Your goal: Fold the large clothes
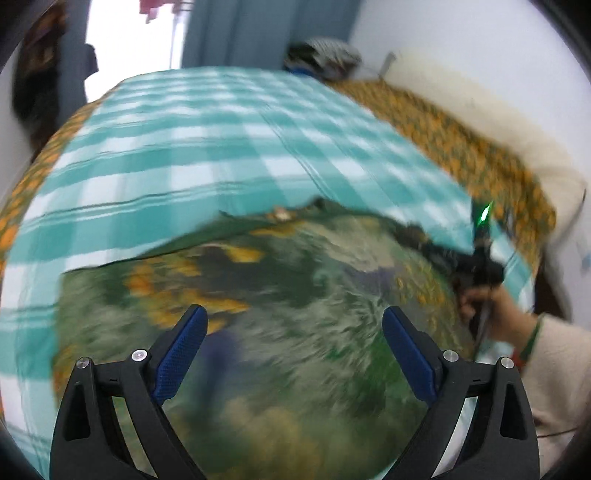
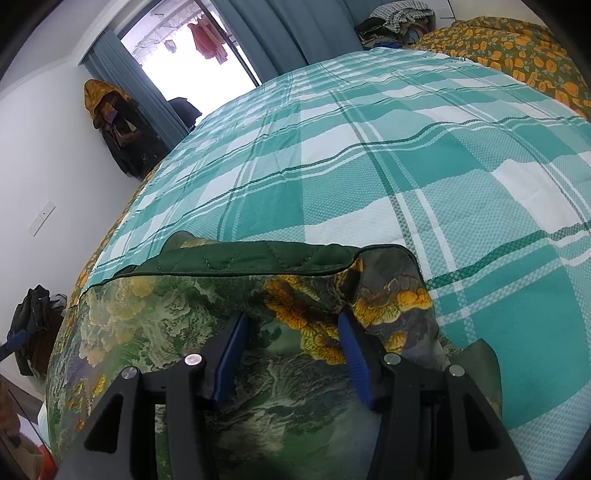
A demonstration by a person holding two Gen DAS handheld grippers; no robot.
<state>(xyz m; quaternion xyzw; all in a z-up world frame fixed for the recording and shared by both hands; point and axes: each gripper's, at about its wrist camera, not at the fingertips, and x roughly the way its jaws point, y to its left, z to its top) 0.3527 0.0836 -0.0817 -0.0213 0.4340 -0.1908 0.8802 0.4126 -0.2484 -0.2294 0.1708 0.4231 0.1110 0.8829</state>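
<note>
A large green garment (image 1: pixel 295 295) with a yellow and grey floral print and a dark green quilted lining (image 2: pixel 251 260) lies on a bed with a teal and white checked cover (image 1: pixel 207 133). My left gripper (image 1: pixel 294 325) is open above the garment, and its view is blurred by motion. My right gripper (image 2: pixel 293 325) is open, its blue fingertips (image 2: pixel 236 332) resting low over the printed cloth (image 2: pixel 303 387) near the garment's folded edge. The right gripper and the hand holding it (image 1: pixel 480 280) also show at the garment's right edge in the left wrist view.
An orange floral quilt (image 2: pixel 517 48) lies along the bed's far right, with a cream pillow (image 1: pixel 498 122) by the wall. A pile of clothes (image 2: pixel 399 18) sits at the far corner. Curtains and a bright window (image 2: pixel 192 55) stand behind; hung clothes (image 2: pixel 114 125) are on the left wall.
</note>
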